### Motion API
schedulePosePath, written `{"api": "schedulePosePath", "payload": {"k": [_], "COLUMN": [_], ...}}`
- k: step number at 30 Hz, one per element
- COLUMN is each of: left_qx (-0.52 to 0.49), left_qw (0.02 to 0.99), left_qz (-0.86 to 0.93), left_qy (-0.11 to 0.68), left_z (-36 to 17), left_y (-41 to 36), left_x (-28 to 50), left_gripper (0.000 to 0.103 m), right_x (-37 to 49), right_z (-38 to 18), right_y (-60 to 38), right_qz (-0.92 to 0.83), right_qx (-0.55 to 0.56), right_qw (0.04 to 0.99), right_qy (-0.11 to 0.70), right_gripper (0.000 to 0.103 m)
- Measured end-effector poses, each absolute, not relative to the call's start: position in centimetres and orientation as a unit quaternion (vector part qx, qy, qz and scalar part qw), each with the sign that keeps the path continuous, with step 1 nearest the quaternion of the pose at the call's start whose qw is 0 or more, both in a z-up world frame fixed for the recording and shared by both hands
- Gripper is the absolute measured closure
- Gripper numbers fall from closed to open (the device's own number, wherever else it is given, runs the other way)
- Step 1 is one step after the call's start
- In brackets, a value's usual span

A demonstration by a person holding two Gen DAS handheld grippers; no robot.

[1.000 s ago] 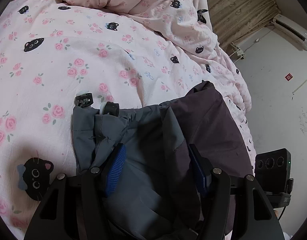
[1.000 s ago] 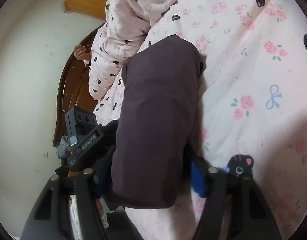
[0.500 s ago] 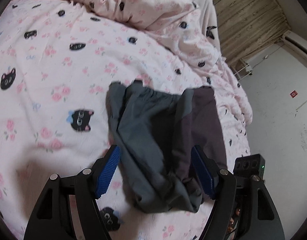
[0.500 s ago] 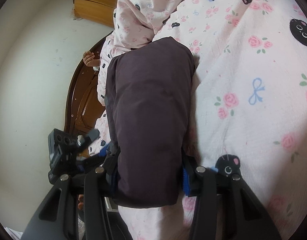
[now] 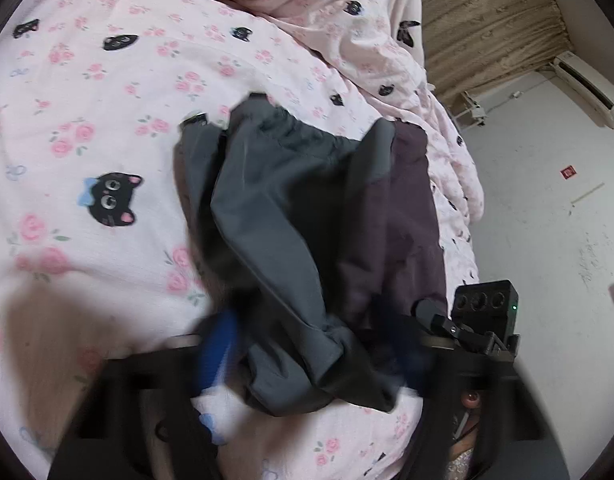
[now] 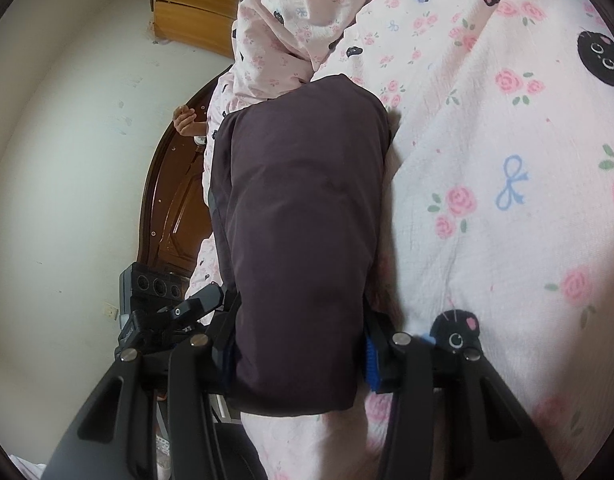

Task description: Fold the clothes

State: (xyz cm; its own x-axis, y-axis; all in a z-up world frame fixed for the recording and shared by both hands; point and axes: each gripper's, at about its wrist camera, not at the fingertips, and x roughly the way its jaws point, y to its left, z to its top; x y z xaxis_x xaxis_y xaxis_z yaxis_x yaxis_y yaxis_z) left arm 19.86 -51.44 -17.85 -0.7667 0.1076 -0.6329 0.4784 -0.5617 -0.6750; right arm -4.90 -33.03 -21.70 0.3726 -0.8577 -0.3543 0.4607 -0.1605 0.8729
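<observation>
A crumpled grey garment [image 5: 275, 208] with an elastic waist lies on the pink bed sheet [image 5: 107, 128]. A dark purple folded garment [image 5: 403, 216] lies against its right side. My left gripper [image 5: 315, 354] straddles the near end of the grey garment. Its jaws are blurred and closing, with the bunched cloth between them and the pads apart from it. In the right wrist view, my right gripper [image 6: 299, 354] is shut on the near end of the purple garment [image 6: 299, 220], one blue pad on each side.
A heaped pink duvet [image 5: 327, 12] lies at the far end of the bed. The bed's dark wooden board [image 6: 175, 200] and a bare floor [image 6: 67, 140] lie beside the purple garment. A wooden cabinet [image 6: 195, 8] stands by the wall.
The left gripper has drawn back from the grey garment's waist to its near end, and its jaws now blur inward. The right gripper's jaws have narrowed slightly onto the purple garment.
</observation>
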Motion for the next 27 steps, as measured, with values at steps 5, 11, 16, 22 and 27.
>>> {"api": "schedulePosePath", "payload": {"k": [5,11,16,22,27], "left_qx": [0.316,0.277,0.237,0.196,0.179], "left_qw": [0.117,0.121,0.133,0.191,0.255], "left_qz": [-0.842,-0.866,-0.879,-0.876,-0.871], "left_qy": [0.421,0.399,0.391,0.397,0.381], "left_z": [-16.4,-14.1,-12.0,-9.7,-7.6], "left_y": [-50.9,-49.6,-48.9,-51.8,-57.3], "left_x": [19.6,20.5,22.3,26.6,31.2], "left_gripper": [0.089,0.091,0.091,0.091,0.091], "right_x": [-4.8,-4.0,-2.8,-1.0,2.0], "right_z": [-21.2,-18.4,-14.2,-10.4,-8.9], "right_y": [-32.9,-32.6,-32.4,-38.0,-47.4], "right_qz": [-0.538,-0.563,-0.586,-0.567,-0.52], "right_qx": [0.544,0.531,0.496,0.48,0.477], "right_qw": [0.618,0.611,0.627,0.664,0.705], "right_qy": [-0.18,-0.168,-0.131,-0.087,-0.07], "right_gripper": [0.057,0.058,0.058,0.058,0.058]}}
